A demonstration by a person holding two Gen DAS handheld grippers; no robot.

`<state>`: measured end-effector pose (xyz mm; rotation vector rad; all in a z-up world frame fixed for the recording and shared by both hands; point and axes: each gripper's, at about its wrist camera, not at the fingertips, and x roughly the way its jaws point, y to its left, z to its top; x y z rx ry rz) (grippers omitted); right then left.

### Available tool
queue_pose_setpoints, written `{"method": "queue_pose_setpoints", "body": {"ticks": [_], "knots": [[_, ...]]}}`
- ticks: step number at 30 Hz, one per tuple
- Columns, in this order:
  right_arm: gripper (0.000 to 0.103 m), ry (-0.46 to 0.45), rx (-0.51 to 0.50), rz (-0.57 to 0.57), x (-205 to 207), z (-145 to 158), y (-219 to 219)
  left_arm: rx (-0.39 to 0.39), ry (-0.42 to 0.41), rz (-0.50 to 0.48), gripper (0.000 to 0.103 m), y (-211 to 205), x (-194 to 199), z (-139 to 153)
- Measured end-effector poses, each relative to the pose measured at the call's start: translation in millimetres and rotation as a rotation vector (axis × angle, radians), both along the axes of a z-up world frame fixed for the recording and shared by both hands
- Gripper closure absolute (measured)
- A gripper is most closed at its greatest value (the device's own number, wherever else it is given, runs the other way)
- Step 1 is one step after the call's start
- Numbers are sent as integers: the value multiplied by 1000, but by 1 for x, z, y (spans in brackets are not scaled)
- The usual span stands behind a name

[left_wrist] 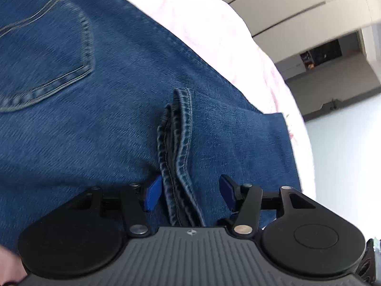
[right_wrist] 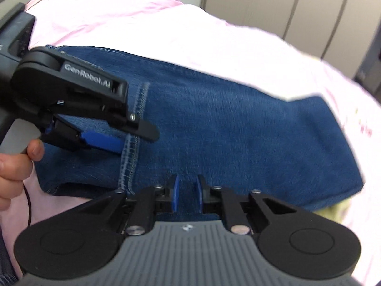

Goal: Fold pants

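Blue jeans [left_wrist: 107, 100] lie on a pink sheet, back pocket [left_wrist: 45, 54] at the upper left in the left wrist view. My left gripper [left_wrist: 188, 193] is open; a stacked hem edge [left_wrist: 177, 147] runs between its blue pads without being pinched. In the right wrist view the jeans [right_wrist: 226, 128] lie folded across the bed. My right gripper [right_wrist: 187, 196] stands over the near edge of the denim, its pads a narrow gap apart with nothing between them. The left gripper [right_wrist: 133, 138] shows at the left, over the stitched hem [right_wrist: 133, 143].
The pink sheet [right_wrist: 166, 31] covers the bed around the jeans. Light wardrobe panels [right_wrist: 273, 4] stand behind the bed. A hand [right_wrist: 16, 128] holds the left gripper's handle. A floor and a doorway [left_wrist: 333, 54] lie beyond the bed's edge.
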<state>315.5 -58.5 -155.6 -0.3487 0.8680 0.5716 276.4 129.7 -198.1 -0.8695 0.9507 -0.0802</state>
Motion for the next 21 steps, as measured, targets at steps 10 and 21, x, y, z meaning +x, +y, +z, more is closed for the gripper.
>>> {"method": "queue_pose_setpoints", "body": {"ticks": [10,21], "knots": [[91,27,109,-72,0,-11,-16,137,-112,-9,97,-16,-8,15],[82,-61,137,-99,-24,42,-50,420,-401,-182,97,-21,-31,175]]}}
